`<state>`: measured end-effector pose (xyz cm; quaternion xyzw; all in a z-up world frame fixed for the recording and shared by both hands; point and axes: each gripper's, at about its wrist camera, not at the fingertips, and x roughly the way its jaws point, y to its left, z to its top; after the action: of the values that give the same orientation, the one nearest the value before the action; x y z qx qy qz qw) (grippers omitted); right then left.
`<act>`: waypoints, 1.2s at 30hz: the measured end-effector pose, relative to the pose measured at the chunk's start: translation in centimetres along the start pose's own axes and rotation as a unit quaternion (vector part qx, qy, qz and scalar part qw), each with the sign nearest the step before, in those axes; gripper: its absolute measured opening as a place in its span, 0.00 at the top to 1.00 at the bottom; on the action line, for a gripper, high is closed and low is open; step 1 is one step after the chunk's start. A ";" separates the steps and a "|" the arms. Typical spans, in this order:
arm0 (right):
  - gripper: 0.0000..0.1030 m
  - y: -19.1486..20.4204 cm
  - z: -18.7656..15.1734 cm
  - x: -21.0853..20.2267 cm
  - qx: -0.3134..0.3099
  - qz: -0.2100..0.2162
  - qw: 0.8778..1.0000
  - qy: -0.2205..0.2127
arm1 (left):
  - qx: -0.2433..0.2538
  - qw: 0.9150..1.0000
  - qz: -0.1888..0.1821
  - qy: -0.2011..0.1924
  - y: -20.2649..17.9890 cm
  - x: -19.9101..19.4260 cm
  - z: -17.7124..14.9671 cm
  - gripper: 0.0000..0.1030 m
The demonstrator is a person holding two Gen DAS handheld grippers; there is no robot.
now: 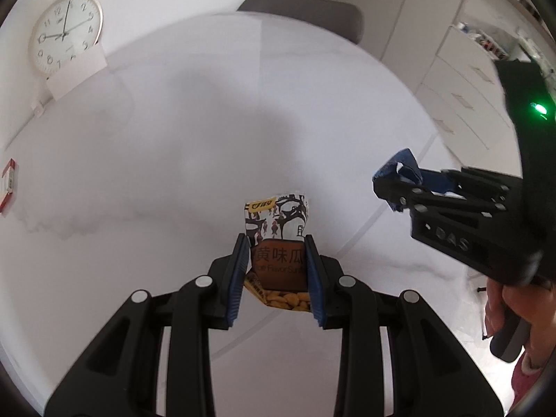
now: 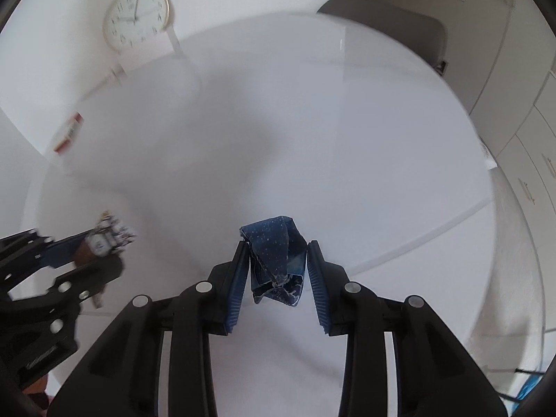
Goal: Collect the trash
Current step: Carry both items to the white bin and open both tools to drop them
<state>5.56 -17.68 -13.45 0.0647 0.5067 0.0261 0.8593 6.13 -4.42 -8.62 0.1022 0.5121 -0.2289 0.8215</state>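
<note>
My left gripper (image 1: 277, 243) is shut on a snack packet (image 1: 278, 232), white and brown with printed figures and yellow seeds at its lower end, held above the white table (image 1: 173, 160). My right gripper (image 2: 278, 248) is shut on a crumpled dark blue wrapper (image 2: 276, 260) with pale speckles, also lifted off the table. In the left wrist view the right gripper (image 1: 389, 182) shows at the right with the blue wrapper (image 1: 405, 166), a hand (image 1: 500, 299) on its handle. The right wrist view has the left gripper (image 2: 114, 248) at the lower left with the packet (image 2: 107, 234).
A round wall clock (image 1: 66, 33) leans at the back left on a white card. A red and white small box (image 1: 8, 184) lies at the table's left edge. A grey chair (image 1: 305, 10) stands behind the table. White drawers (image 1: 462, 93) line the right side.
</note>
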 end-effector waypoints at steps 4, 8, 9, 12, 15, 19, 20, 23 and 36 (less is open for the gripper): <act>0.66 -1.3 -3.9 -5.4 0.017 0.005 1.000 -0.024 | 0.026 0.999 -0.027 -0.010 -3.6 -2.6 -1.4 0.70; 0.66 -3.6 -8.6 -10.6 0.045 -0.003 0.998 -0.041 | 0.077 0.995 -0.058 -0.020 -9.1 -4.7 -3.1 0.70; 0.66 -4.7 -10.3 -11.5 0.053 -0.008 0.998 -0.044 | 0.088 0.994 -0.066 -0.020 -10.3 -5.0 -3.5 0.70; 0.66 -7.6 -14.1 -14.0 0.082 -0.028 0.995 -0.045 | 0.119 0.988 -0.095 -0.015 -14.4 -5.3 -4.5 0.70; 0.66 -10.1 -17.9 -15.8 0.121 -0.051 0.990 -0.042 | 0.152 0.982 -0.109 -0.011 -18.2 -5.4 -5.4 0.70; 0.66 -13.2 -21.8 -17.9 0.164 -0.071 0.983 -0.047 | 0.198 0.972 -0.124 0.007 -22.5 -4.2 -6.5 0.70; 0.66 -13.7 -22.5 -18.4 0.169 -0.076 0.981 -0.048 | 0.210 0.969 -0.129 0.015 -23.8 -3.7 -7.1 0.70; 0.66 -15.7 -24.4 -19.4 0.181 -0.097 0.978 -0.045 | 0.247 0.956 -0.143 0.064 -28.0 -0.4 -9.3 0.70; 0.66 -21.9 -30.8 -18.9 0.235 -0.121 0.964 0.004 | 0.262 0.931 -0.146 0.208 -35.4 11.7 -15.9 0.42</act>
<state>-30.98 -38.85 -14.81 0.2029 0.5059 -0.1977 0.8147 -19.17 -32.18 -23.90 0.2830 0.6026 -0.4463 0.5979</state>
